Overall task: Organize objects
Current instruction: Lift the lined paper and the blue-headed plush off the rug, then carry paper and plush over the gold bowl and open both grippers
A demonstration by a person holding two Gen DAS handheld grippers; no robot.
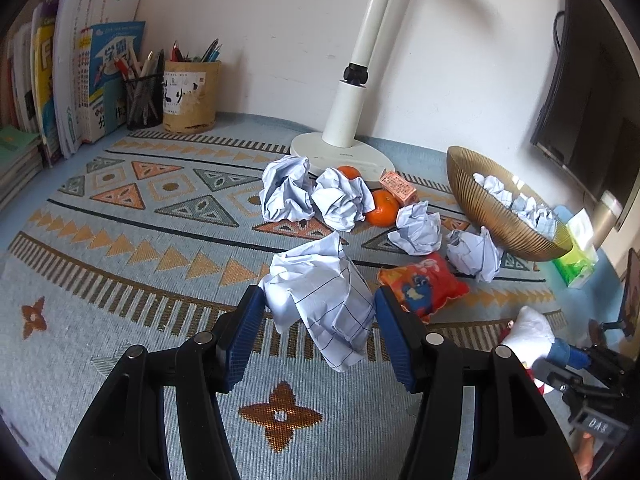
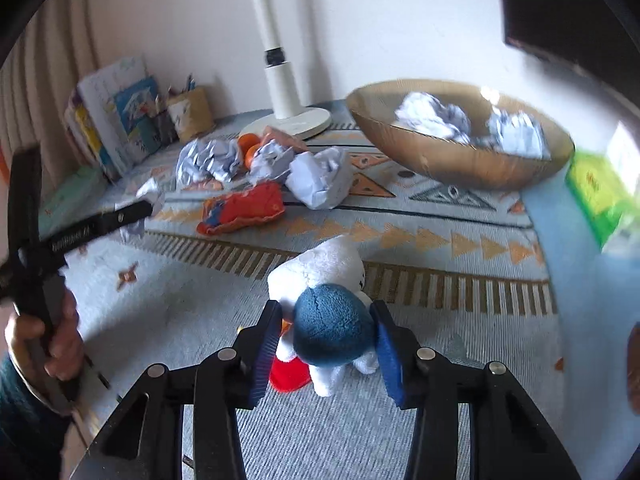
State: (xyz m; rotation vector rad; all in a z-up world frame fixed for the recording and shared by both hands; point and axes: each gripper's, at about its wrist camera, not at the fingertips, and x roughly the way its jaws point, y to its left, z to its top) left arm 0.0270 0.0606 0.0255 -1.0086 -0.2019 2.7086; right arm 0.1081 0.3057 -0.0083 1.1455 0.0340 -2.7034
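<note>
My left gripper [image 1: 318,300] is shut on a crumpled sheet of lined paper [image 1: 316,276], held above the patterned mat [image 1: 120,240]. Several more paper balls [image 1: 286,196] lie loose in the middle of the mat, and others sit inside a gold ribbed bowl [image 1: 492,216] at the right. My right gripper [image 2: 327,312] is shut on a plush toy [image 2: 332,328], its pads on the blue round part, with the white body [image 2: 328,256] sticking out beyond. The right view is blurred. It also shows the bowl [image 2: 460,160] ahead to the right and the left gripper with its paper [image 2: 150,196] at the left.
Two oranges [image 1: 382,208], a small orange box [image 1: 400,186] and a red snack packet [image 1: 424,284] lie among the paper balls. A white lamp base [image 1: 344,152] stands behind them. Books [image 1: 80,72] and pen holders [image 1: 192,96] line the back left; a green tissue pack [image 1: 576,264] and a monitor [image 1: 592,80] are at the right.
</note>
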